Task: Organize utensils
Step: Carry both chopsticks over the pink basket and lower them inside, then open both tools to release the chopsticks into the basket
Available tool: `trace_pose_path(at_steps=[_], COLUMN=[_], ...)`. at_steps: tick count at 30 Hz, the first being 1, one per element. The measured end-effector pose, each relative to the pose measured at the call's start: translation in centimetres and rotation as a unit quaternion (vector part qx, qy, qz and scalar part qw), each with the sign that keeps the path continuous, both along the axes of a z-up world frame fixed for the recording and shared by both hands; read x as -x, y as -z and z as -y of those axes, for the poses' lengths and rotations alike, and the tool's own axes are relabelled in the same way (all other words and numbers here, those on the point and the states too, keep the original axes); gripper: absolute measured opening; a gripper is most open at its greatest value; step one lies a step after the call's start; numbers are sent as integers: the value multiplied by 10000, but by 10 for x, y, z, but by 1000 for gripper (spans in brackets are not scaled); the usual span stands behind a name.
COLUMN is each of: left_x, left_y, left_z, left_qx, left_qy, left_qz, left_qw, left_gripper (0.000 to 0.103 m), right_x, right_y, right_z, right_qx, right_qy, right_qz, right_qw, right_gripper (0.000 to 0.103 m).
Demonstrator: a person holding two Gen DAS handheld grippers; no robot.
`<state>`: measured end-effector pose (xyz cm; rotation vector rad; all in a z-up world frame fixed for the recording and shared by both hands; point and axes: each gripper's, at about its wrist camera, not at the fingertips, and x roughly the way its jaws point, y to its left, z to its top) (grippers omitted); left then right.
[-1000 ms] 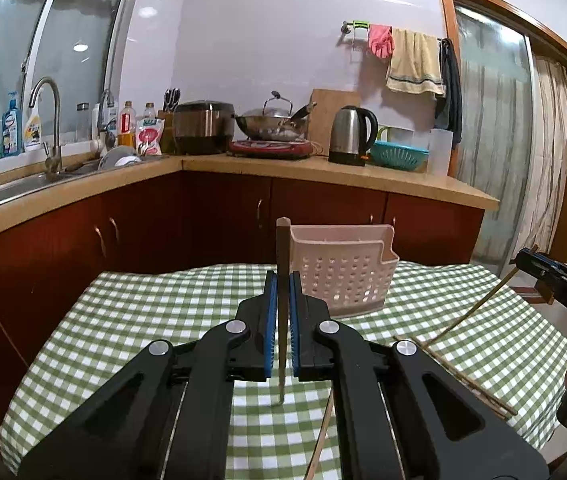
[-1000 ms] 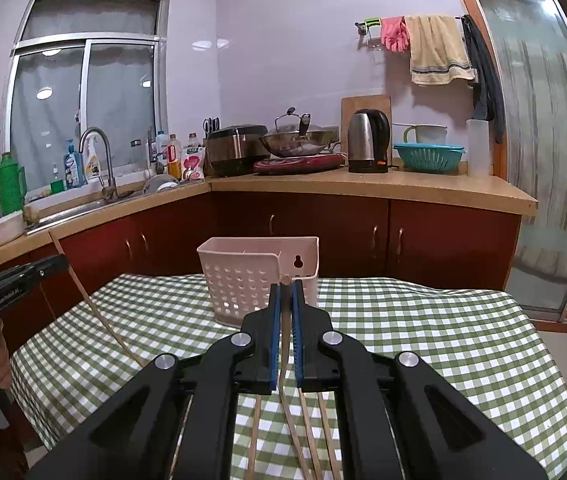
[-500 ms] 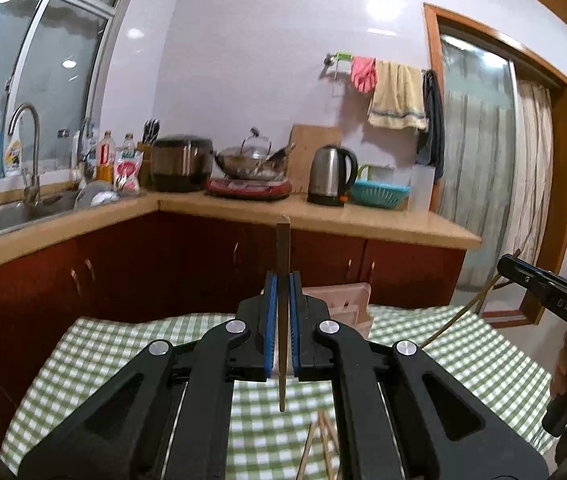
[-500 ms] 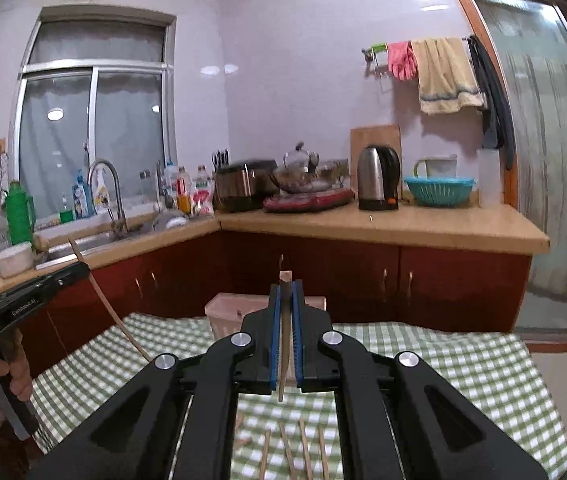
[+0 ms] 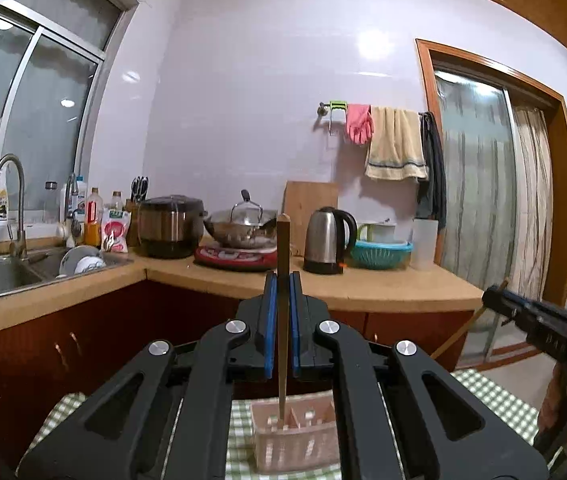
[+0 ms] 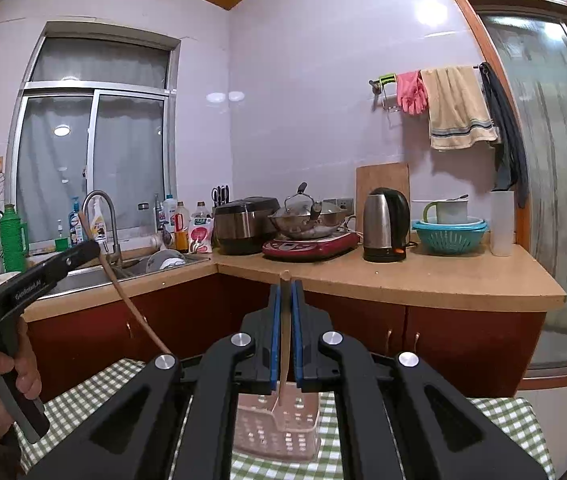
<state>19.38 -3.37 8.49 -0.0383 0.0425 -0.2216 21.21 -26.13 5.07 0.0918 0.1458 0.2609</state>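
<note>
My left gripper (image 5: 282,280) is shut on a brown wooden chopstick (image 5: 282,320) held upright, its lower tip over the pink slotted utensil basket (image 5: 295,440) on the green checked table. My right gripper (image 6: 285,288) is shut on another chopstick (image 6: 284,344), its lower tip above the same basket (image 6: 275,428). Each gripper shows in the other's view: the right one (image 5: 539,324) at the right edge, the left one (image 6: 43,276) at the left with its chopstick (image 6: 131,304) slanting down.
The green checked tablecloth (image 6: 499,424) covers the table below. Behind it run wooden counters with red cabinets (image 6: 463,332), a sink and tap (image 5: 7,208), cooker, wok, kettle (image 5: 325,240) and a teal colander. A glass door (image 5: 483,200) is at the right.
Both grippers have risen and moved forward with their chopsticks. The basket has gone from ahead of the fingers to below them. The loose chopsticks on the table are out of view.
</note>
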Motion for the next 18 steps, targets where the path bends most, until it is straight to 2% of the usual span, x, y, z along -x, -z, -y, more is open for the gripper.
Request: trace_pose_path(at_steps=[4,8,12,18], left_x=[-27,-51,-66,-78], left_y=[11,42,71,97], left_z=[10,16,16,15], left_qx=[-5,-58,-115,-188], left_qy=[-43,-34,-40,-34], left_qz=[-135,-521,-831,-1066], left_qw=[9999,9986,9965,9941], left_gripper=[6,6,6,6], right_x=[-24,-47,-61,-73], right_y=[13,41,66,88], right_z=[-1,-2,-2,-6], right_qx=[-27,-98,-143,-173], right_qy=[5,-41,-75,-82], right_qz=[-144,-481,-771,-1042], right_qw=[9999,9988,9969,9944], right_gripper=[6,6,6,6])
